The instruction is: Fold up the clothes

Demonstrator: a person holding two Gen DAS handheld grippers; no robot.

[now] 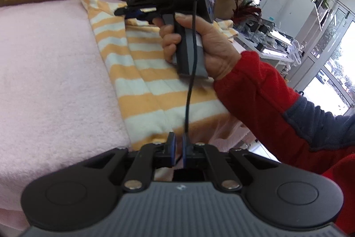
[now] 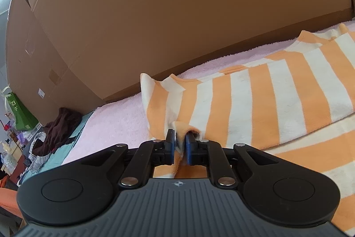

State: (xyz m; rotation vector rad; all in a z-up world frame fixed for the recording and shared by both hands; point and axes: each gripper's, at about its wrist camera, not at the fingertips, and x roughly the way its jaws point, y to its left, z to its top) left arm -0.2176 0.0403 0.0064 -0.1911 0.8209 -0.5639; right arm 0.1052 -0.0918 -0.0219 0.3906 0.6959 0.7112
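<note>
On pink blanket (image 2: pixel 115 121), right gripper (image 2: pixel 179 146) pinches striped garment (image 2: pixel 255 99) fold

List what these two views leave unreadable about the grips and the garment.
- Left gripper: left wrist view, its own body hides whether cloth sits between the nearly closed fingers.
- Striped garment: right wrist view, cut off by the right edge.
- Dark clothes pile: too small to identify.

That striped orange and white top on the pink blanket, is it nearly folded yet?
Partly. One side of the striped top already lies doubled over its lower layer on the pink blanket. The right gripper is pinching a bunched bit of fabric, mid-fold. The left gripper is nearly closed and holds no cloth. The far sleeve looks loose, so more folds remain.
</note>
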